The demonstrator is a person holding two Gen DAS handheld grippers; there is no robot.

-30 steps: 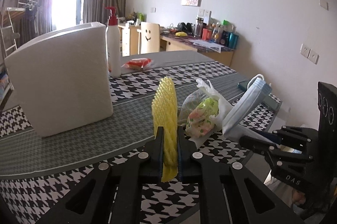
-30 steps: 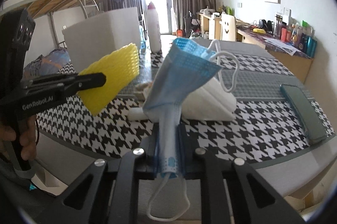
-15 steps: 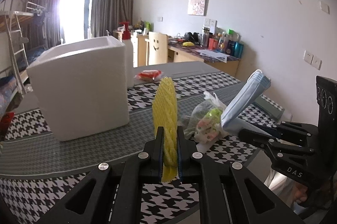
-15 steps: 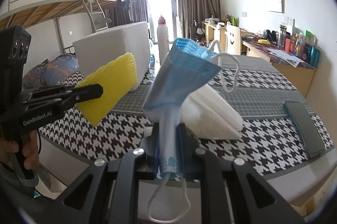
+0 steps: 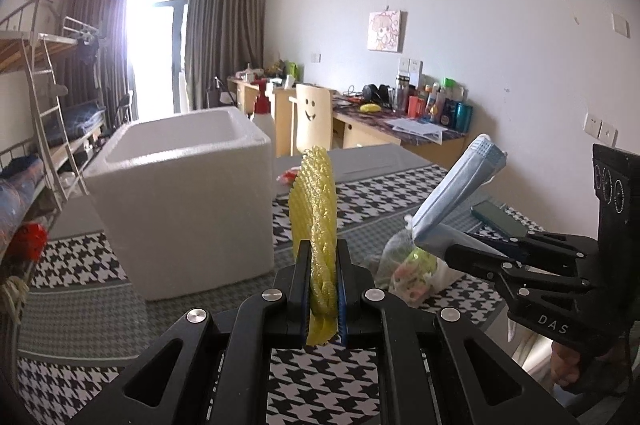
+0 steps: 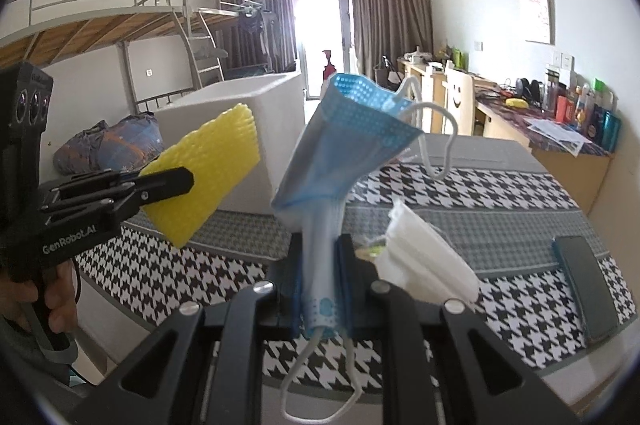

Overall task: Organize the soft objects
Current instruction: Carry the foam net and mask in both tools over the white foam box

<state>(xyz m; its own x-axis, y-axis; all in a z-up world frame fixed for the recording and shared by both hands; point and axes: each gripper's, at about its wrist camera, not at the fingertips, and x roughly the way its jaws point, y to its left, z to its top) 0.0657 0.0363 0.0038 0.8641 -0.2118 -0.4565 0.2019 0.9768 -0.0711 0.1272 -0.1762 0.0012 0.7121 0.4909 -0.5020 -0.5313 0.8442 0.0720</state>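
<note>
The left gripper point(image 5: 323, 289) pinches yellow foam netting point(image 5: 316, 201) and the right gripper point(image 6: 322, 277) clamps a blue mask point(image 6: 344, 141), both raised clear, seemingly bound for the white foam box point(image 5: 188, 201) at ten o'clock.

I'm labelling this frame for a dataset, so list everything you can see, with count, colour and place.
foam net: one, yellow, clamped in the left gripper, held up off the table
face mask: one, blue, clamped in the right gripper, ear loops dangling
foam box: one, white, open top, on the table's left side
plastic bag: one, clear with green and pink contents, on the table
folded white mask: one, beside the bag
phone: one, dark, near the table's right edge
pump bottle: one, white with red top, behind the box
table: one, houndstooth and grey cloth
left gripper: black, shut on the net
right gripper: black, shut on the mask
</note>
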